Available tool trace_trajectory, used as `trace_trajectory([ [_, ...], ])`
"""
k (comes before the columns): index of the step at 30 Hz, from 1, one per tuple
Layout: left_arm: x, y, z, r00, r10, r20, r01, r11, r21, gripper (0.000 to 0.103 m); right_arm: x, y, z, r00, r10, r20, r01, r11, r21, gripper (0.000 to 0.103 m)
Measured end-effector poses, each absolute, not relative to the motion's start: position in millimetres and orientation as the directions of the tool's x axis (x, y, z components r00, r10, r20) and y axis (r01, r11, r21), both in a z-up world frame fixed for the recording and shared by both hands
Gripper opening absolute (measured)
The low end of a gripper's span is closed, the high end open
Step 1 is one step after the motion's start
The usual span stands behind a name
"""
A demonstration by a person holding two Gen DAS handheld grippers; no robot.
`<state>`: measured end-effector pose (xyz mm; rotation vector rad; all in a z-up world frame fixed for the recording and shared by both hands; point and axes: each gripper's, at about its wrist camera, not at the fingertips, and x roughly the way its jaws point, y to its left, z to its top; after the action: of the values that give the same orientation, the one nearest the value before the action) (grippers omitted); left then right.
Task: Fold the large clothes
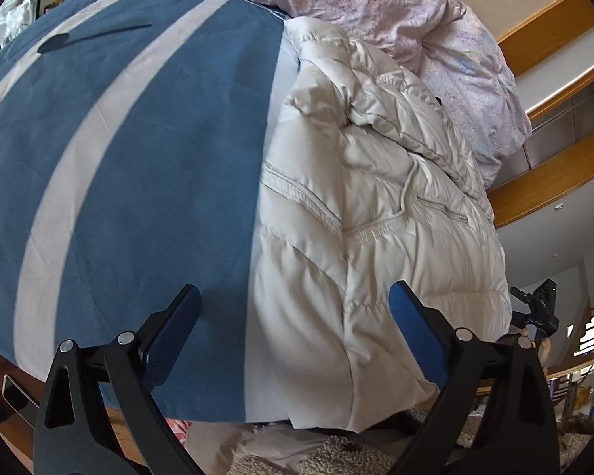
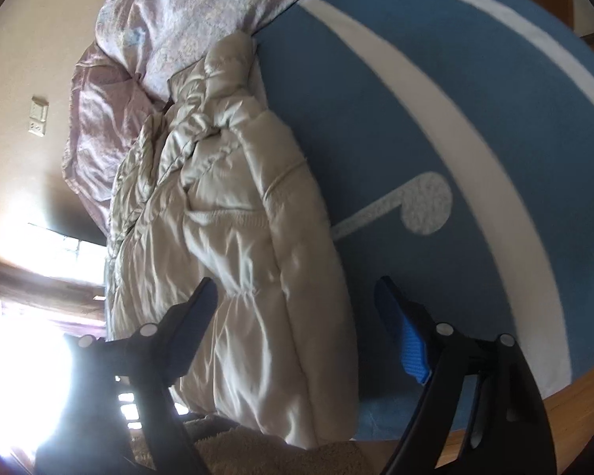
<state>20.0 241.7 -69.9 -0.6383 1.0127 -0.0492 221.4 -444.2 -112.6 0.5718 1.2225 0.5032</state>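
A cream puffer jacket (image 1: 376, 206) lies bunched and partly folded along the edge of a bed with a blue and white striped cover (image 1: 138, 150). It also shows in the right wrist view (image 2: 233, 237). My left gripper (image 1: 293, 297) is open and empty, hovering above the jacket's near hem. My right gripper (image 2: 297, 293) is open and empty, above the jacket's lower end. In the left wrist view the other gripper (image 1: 534, 308) shows past the jacket's right edge.
A crumpled pink floral quilt (image 1: 396, 12) lies at the head of the bed behind the jacket, also in the right wrist view (image 2: 186, 16). A beige shaggy rug (image 1: 336, 455) covers the floor below. Wooden rails (image 1: 554, 182) run at the right. A music note print (image 2: 423, 206) marks the cover.
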Motion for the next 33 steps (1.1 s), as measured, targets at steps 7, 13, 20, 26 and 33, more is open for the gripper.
trace_trajectory([
  [7, 13, 229, -74, 0.544, -0.391, -0.743, -0.222, 0.786, -0.577, 0.091, 216, -432, -114, 0.216, 0.677, -0.704, -0.090, 0.731, 0.676, 0.069],
  [13, 10, 213, -80, 0.548, -0.472, -0.690, -0.189, 0.734, -0.652, 0.088, 209, -426, -118, 0.172, 0.728, -0.664, -0.115, 0.684, 0.720, 0.066],
  [20, 13, 198, -83, 0.556, -0.514, -0.654, -0.163, 0.703, -0.692, 0.088, 204, -410, -114, 0.116, 0.725, -0.679, -0.185, 0.688, 0.702, 0.065],
  [26, 16, 201, -85, 0.569, -0.522, -0.636, -0.180, 0.676, -0.715, 0.082, 193, -402, -107, 0.103, 0.677, -0.729, -0.247, 0.727, 0.640, 0.065],
  [33, 14, 198, -86, 0.576, -0.487, -0.657, -0.200, 0.695, -0.690, 0.074, 186, -402, -110, 0.130, 0.696, -0.706, -0.236, 0.714, 0.659, 0.059],
])
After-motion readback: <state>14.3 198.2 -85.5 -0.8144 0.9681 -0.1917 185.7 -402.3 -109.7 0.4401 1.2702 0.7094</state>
